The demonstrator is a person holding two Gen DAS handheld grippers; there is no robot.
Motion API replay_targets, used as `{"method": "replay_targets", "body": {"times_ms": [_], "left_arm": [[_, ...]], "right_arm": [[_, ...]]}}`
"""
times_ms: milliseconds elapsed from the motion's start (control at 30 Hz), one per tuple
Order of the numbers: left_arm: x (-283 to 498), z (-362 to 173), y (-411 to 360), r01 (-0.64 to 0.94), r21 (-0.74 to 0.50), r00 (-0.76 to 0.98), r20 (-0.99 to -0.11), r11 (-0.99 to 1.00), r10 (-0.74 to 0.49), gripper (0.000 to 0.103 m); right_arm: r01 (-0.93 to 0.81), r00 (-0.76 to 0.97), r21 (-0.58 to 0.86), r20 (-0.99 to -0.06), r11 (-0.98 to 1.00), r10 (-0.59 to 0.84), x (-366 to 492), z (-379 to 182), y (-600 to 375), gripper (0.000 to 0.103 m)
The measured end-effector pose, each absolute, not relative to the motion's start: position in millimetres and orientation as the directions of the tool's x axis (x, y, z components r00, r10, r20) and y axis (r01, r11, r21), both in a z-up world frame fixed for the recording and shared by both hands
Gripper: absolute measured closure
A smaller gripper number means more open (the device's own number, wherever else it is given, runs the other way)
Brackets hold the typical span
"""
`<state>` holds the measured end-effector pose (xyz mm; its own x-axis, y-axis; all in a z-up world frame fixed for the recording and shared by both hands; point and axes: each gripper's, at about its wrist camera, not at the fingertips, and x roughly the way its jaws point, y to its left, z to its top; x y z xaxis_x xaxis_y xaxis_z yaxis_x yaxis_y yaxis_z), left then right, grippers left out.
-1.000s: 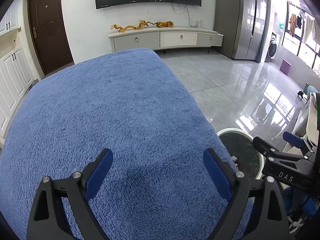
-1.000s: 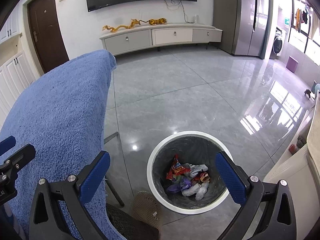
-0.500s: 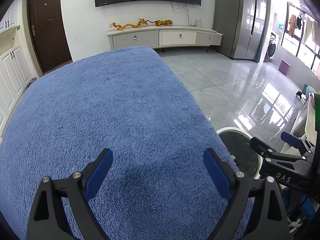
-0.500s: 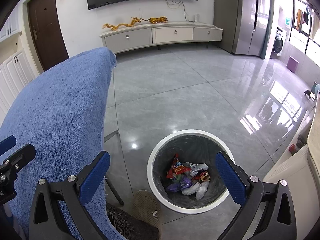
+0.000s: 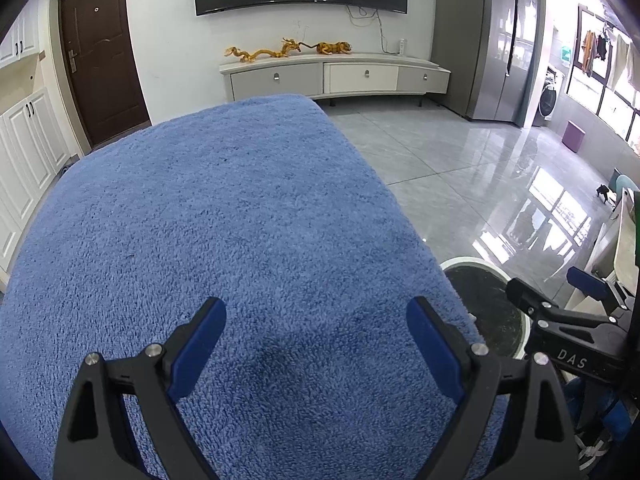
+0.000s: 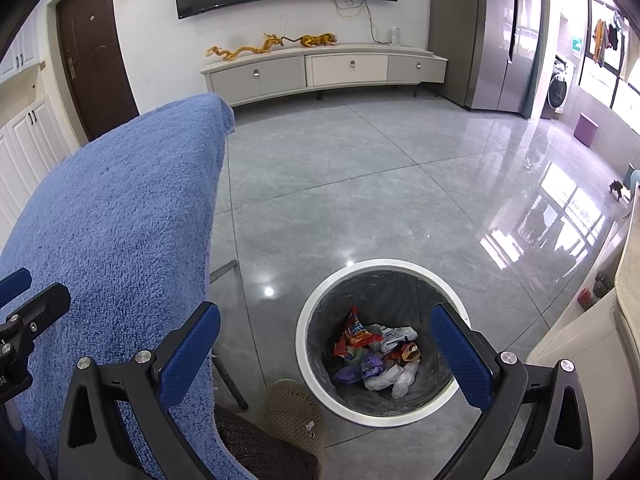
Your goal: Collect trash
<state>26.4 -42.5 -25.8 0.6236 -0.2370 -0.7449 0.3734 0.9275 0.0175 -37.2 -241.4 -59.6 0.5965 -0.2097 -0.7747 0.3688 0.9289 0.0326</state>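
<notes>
Both grippers empty, jaws spread: left gripper [image 5: 316, 336] above blue towel [image 5: 224, 240]; right gripper [image 6: 326, 340] above trash-filled bin [image 6: 316, 312].

Left wrist view: the blue towel [image 5: 224, 248] hides the near part of the trash bin [image 5: 486, 308], so the bin's contents cannot be seen; the right gripper [image 5: 560, 304] is cut off by the right edge. Right wrist view: the left gripper [image 6: 28, 312] is cut by the left edge; the slipper [image 6: 294, 412] is partly covered by a dark woven seat [image 6: 260, 446]; print on the wrappers [image 6: 376, 352] is too small to read.
</notes>
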Motion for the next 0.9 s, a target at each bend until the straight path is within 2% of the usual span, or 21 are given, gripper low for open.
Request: {"method": "replay_targets", "body": {"times_ms": [900], "left_arm": [[14.8,-7.3,-27.9,0.281,0.078,0.686,-0.713,0.957,-0.143,0.011]], "right_arm": [[0.366,0.62,0.052,-0.758,0.929,-0.202,-54.3,-49.9,-246.6,0.0]]}}
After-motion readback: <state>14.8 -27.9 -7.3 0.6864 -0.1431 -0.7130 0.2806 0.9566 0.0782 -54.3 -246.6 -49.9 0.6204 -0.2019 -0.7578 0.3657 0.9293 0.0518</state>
